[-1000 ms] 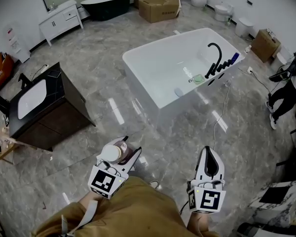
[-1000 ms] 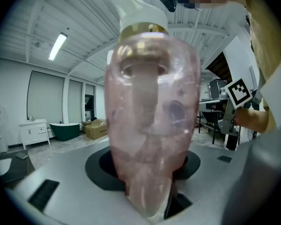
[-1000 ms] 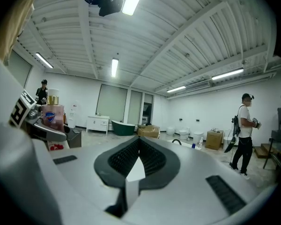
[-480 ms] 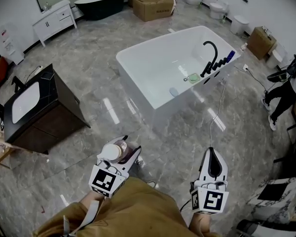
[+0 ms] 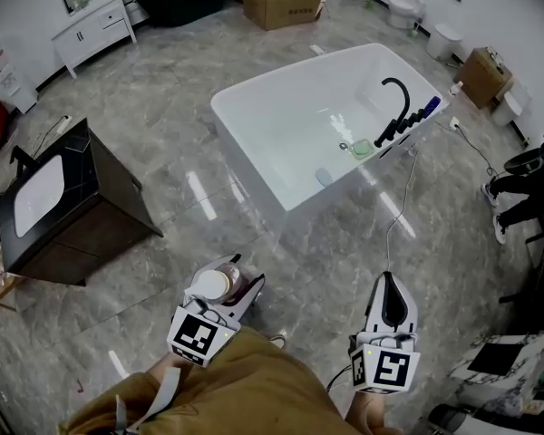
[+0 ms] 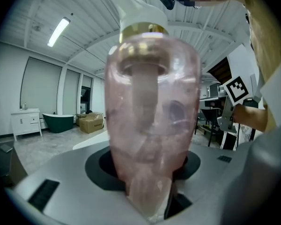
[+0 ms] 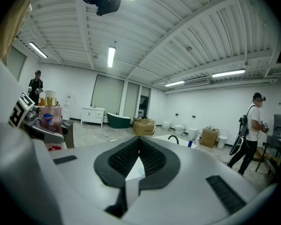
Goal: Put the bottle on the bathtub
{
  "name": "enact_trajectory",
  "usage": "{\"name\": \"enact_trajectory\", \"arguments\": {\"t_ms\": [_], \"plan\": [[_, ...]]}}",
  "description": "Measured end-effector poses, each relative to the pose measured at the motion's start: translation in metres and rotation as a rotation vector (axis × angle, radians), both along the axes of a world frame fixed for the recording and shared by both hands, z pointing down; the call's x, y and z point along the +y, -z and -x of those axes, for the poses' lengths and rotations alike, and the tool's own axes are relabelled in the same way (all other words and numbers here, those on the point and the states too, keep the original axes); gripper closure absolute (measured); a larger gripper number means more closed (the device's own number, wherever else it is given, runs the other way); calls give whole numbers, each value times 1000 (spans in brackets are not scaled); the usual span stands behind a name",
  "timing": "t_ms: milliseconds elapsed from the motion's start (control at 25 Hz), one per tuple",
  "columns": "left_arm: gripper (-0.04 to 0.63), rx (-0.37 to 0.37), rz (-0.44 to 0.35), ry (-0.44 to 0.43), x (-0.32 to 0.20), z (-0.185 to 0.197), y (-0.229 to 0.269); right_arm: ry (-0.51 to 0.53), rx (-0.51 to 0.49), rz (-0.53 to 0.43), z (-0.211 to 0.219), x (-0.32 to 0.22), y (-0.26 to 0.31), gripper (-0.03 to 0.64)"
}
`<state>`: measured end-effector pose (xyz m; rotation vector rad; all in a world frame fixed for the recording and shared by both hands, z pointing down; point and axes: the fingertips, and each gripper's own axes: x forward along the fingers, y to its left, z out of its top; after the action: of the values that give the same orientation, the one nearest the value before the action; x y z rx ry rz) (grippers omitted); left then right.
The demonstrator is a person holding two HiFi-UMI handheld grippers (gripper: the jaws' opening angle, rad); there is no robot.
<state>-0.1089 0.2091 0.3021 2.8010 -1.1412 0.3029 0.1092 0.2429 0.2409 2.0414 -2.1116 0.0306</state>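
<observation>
Since a moment ago the person is closing on the bathtub: the far cabinets and boxes are sliding towards the top of the head view, while both grippers are keeping their places low in front of the waist. The left gripper is clamping the pink bottle by its lower body, and the bottle is standing upright with its white pump top uppermost, well short of the tub. The right gripper is travelling alongside with its jaws pressed together on nothing. Both are pointing almost level, tipped slightly down, towards the tub's near corner. To do this carry well, I'd say the holder should be keeping the bottle upright and the squeeze steady, then coming in over a flat stretch of rim, perhaps clear of the black faucet, and lowering the base flat before loosening the jaws
</observation>
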Motion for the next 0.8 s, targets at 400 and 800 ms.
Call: {"name": "enact_trajectory", "arguments": {"t_ms": [400, 800], "plan": [[374, -24, -13, -27, -104, 16, -7, -3, 29, 30, 22, -98, 6, 612], [374, 14, 14, -116, -177, 23, -18, -65, 79, 36, 45, -160, 22, 612]]}}
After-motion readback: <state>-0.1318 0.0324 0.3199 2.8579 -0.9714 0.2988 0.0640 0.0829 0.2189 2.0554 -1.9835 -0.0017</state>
